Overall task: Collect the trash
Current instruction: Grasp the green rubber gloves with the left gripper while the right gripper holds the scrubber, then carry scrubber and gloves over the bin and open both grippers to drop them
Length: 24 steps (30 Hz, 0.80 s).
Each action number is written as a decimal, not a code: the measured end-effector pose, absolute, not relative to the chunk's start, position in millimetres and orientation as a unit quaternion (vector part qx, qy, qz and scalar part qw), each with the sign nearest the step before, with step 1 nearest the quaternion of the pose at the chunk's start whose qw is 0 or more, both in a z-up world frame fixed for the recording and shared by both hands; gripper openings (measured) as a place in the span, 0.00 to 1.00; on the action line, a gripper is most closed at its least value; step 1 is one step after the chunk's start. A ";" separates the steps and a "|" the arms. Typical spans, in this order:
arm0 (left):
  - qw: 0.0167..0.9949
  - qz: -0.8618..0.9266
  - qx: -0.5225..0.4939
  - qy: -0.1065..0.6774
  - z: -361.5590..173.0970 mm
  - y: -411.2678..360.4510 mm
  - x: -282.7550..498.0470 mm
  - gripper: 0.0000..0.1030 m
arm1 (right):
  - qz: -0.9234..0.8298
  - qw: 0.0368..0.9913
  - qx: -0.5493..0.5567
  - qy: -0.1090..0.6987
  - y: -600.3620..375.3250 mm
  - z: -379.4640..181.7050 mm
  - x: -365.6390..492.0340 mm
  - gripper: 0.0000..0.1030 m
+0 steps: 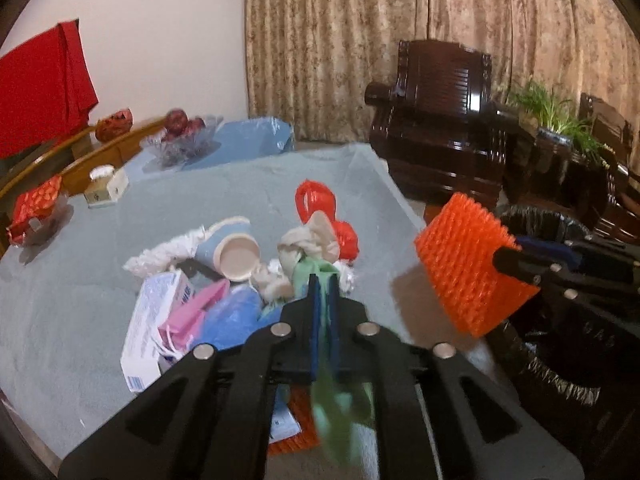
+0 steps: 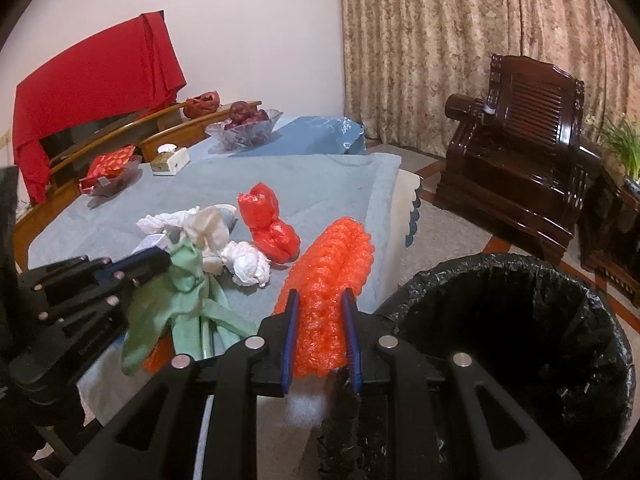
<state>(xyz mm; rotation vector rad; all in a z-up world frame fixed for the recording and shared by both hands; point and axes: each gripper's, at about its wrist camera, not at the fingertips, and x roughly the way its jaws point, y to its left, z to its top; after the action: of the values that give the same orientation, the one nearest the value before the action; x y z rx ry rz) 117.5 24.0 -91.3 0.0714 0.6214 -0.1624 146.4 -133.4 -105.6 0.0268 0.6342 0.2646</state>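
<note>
My left gripper (image 1: 325, 286) is pinched tight on a green plastic bag (image 2: 182, 300), lifted over the trash pile (image 1: 224, 280) on the blue-grey tablecloth (image 1: 80, 280). My right gripper (image 2: 320, 312) is clamped around an orange foam net (image 2: 332, 276), held at the table edge just beside the black-lined trash bin (image 2: 520, 320). A red bag (image 2: 268, 228) lies on the cloth.

Warm, dim indoor light with soft shadows. Strong fisheye bending and dark corners; green cloth (image 1: 340, 408) near the lens is blurred.
</note>
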 end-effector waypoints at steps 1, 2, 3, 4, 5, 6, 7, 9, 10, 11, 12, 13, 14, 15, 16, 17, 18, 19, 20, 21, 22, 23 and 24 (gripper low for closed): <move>0.948 -0.076 0.033 0.308 -92.6 25.3 117.5 0.16 | 0.130 0.941 0.013 0.312 -132.8 -105.9 146.6 0.20; 0.948 -0.074 0.032 0.309 -93.1 27.2 117.4 0.24 | 0.131 0.941 0.012 0.313 -132.0 -106.1 147.1 0.20; 0.948 -0.072 0.032 0.308 -93.0 29.0 117.0 0.38 | 0.132 0.940 0.011 0.314 -130.9 -106.4 147.6 0.20; 0.950 -0.067 0.033 0.305 -92.3 30.1 115.3 0.44 | 0.134 0.940 0.010 0.315 -129.7 -106.7 147.8 0.20; 0.950 -0.066 0.034 0.303 -92.0 30.6 113.9 0.44 | 0.135 0.939 0.009 0.315 -129.2 -106.9 147.8 0.20; 0.950 -0.066 0.035 0.304 -91.0 30.7 112.1 0.46 | 0.136 0.939 0.008 0.315 -128.4 -107.2 147.5 0.20; 0.950 -0.066 0.035 0.303 -89.9 31.1 109.9 0.50 | 0.137 0.939 0.006 0.314 -127.8 -107.0 147.1 0.20; 0.952 -0.068 0.033 0.298 -87.2 32.9 103.4 0.53 | 0.139 0.939 0.005 0.313 -127.7 -106.0 147.0 0.20; 0.952 -0.069 0.033 0.296 -86.3 33.1 101.0 0.55 | 0.139 0.940 0.006 0.312 -127.9 -105.4 147.1 0.20; 0.952 -0.072 0.033 0.294 -84.8 32.6 98.4 0.55 | 0.139 0.940 0.007 0.312 -128.7 -105.8 147.1 0.20; 0.952 -0.077 0.029 0.293 -83.2 31.8 96.5 0.56 | 0.140 0.940 0.008 0.312 -129.0 -106.6 146.8 0.20; 0.953 -0.083 0.026 0.291 -81.6 31.4 96.1 0.58 | 0.139 0.940 0.009 0.313 -129.6 -107.2 146.9 0.20; 0.953 -0.086 0.028 0.289 -80.3 28.8 96.7 0.59 | 0.139 0.939 0.008 0.313 -130.2 -107.6 146.9 0.20; 0.953 -0.080 0.039 0.290 -80.6 25.2 99.8 0.59 | 0.138 0.940 0.008 0.313 -131.2 -107.8 146.8 0.20; 0.952 -0.070 0.049 0.293 -82.1 23.1 104.3 0.59 | 0.137 0.940 0.010 0.313 -132.5 -107.6 147.0 0.20; 0.951 -0.063 0.054 0.297 -84.4 22.6 108.6 0.59 | 0.137 0.940 0.011 0.313 -133.2 -107.3 147.1 0.20; 0.950 -0.051 0.058 0.304 -87.7 23.2 114.4 0.59 | 0.136 0.940 0.011 0.312 -133.2 -107.2 146.5 0.20; 0.948 -0.042 0.057 0.311 -91.5 25.0 120.4 0.59 | 0.136 0.940 0.011 0.312 -134.1 -107.1 146.5 0.20; 0.944 -0.034 0.050 0.324 -97.6 29.1 128.1 0.59 | 0.135 0.940 0.011 0.313 -134.4 -107.3 146.7 0.20; 0.940 -0.031 0.042 0.337 -102.4 32.2 134.3 0.59 | 0.135 0.940 0.012 0.313 -134.8 -107.7 146.8 0.20; 0.936 -0.029 0.029 0.351 -108.8 35.3 141.8 0.58 | 0.135 0.940 0.013 0.314 -135.2 -108.3 147.1 0.20; 0.933 -0.028 0.024 0.357 -112.8 38.1 144.7 0.57 | 0.135 0.939 0.014 0.315 -135.5 -108.9 147.5 0.20; 0.930 -0.029 0.020 0.366 -118.0 39.2 149.1 0.54 | 0.134 0.939 0.014 0.316 -136.6 -109.3 147.3 0.20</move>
<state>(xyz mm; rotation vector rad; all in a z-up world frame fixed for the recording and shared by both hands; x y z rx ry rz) 149.1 39.2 -118.0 0.0411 0.7499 -0.0596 147.3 -136.6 -109.3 0.0283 0.6448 0.2744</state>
